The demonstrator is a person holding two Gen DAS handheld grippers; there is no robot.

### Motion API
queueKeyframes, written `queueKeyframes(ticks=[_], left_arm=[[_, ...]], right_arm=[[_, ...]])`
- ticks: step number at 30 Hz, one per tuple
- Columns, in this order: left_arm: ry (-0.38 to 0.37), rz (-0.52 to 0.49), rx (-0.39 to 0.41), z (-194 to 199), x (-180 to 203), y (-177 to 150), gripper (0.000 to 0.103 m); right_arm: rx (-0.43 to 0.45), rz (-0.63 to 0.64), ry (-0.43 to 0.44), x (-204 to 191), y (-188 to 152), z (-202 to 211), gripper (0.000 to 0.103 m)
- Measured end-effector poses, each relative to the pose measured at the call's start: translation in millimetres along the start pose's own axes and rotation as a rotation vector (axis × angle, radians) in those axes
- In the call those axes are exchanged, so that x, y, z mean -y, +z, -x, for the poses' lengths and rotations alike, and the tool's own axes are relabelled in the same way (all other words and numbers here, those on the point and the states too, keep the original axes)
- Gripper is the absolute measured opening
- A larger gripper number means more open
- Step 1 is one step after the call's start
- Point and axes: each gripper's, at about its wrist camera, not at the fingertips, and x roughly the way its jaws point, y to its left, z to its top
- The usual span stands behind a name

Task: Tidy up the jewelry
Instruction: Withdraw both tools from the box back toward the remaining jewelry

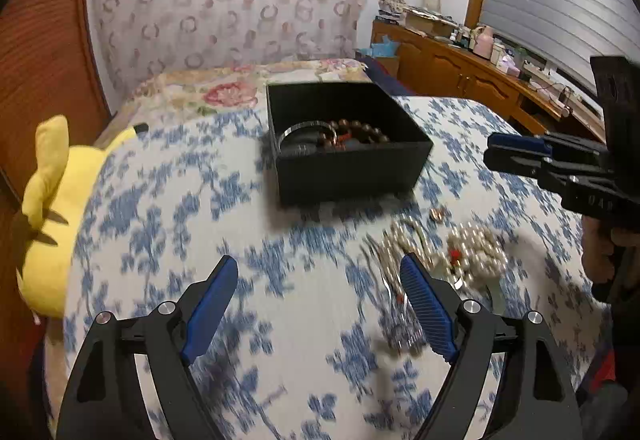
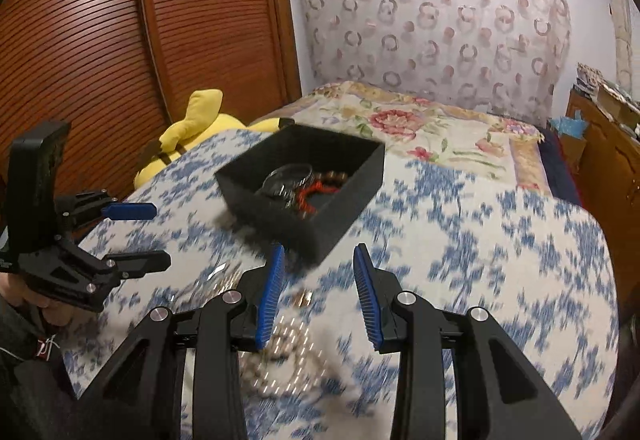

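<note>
A black open box (image 1: 348, 160) stands on the blue-and-white bedspread and holds a clear bangle (image 1: 304, 129), brown bead bracelets (image 1: 360, 130) and a red piece; it also shows in the right wrist view (image 2: 280, 218). A heap of pearl strands (image 1: 476, 250) and thin chains (image 1: 394, 252) lies in front of the box, blurred. A small copper piece (image 1: 437, 215) lies near it. My left gripper (image 1: 320, 302) is open and empty, just left of the heap. My right gripper (image 2: 319, 296) is open and empty, above the pearls (image 2: 280, 356).
A yellow plush toy (image 1: 52, 216) lies at the bed's left edge beside a wooden slatted wardrobe (image 2: 120, 40). A floral quilt (image 2: 420, 136) covers the far part of the bed. A wooden dresser with clutter (image 1: 472, 68) stands at the right.
</note>
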Motion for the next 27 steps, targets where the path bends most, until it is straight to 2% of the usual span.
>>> queueKeyframes(ticks=[7, 17, 19, 23, 26, 27], left_arm=[[-0.031, 0.032, -0.015, 4.4, 5.8, -23.3, 0.080], [-0.088, 0.061, -0.039, -3.7, 19.6, -37.9, 0.080], [-0.106, 0.066, -0.043, -5.6, 21.5, -37.4, 0.078], [-0.141, 0.097, -0.051, -10.5, 21.7, -35.2, 0.066], [-0.161, 0.117, -0.053, -13.2, 20.5, -33.8, 0.062], [-0.164, 0.119, -0.055, -13.6, 20.2, -33.7, 0.055]], right_arm=[[-0.012, -0.024, 0.012, -11.9, -28.4, 13.2, 0.038], [-0.029, -0.046, 0.017, -19.1, -60.3, 30.3, 0.038], [-0.028, -0.046, 0.019, -20.4, -60.9, 31.3, 0.038], [-0.026, -0.048, 0.023, -21.2, -62.7, 32.3, 0.038], [-0.026, -0.051, 0.022, -21.1, -63.1, 32.2, 0.038], [-0.026, -0.051, 0.022, -21.1, -63.2, 32.3, 0.038]])
